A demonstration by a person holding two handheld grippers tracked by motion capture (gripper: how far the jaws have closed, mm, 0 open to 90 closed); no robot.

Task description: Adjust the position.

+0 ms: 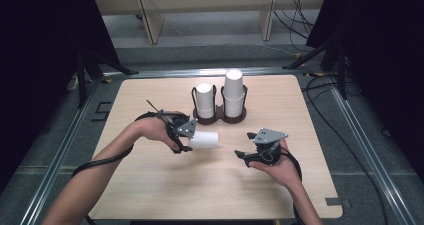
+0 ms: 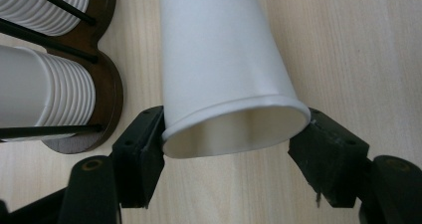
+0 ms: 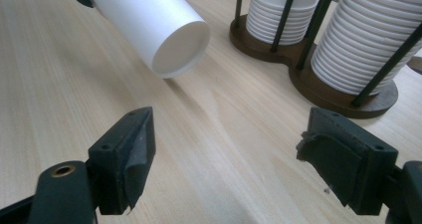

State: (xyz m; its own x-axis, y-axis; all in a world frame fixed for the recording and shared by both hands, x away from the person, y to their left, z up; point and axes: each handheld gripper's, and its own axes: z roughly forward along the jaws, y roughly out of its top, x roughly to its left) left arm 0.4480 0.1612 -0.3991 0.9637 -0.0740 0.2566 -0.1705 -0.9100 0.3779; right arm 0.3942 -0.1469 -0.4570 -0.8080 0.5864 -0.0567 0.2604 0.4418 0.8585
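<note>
At table centre: left gripper (image 1: 186, 137) clamped on paper cup (image 1: 205, 140) rim, could crush or slip; right gripper (image 1: 248, 154) wide, empty.

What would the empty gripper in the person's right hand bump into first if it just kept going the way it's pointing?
Probably bare table first: the right gripper, jaws open and empty, looks across open wood. Beyond that, likely the paper cup held sideways by the left gripper; the cup holder sits off to one side. Depth is unclear.
</note>
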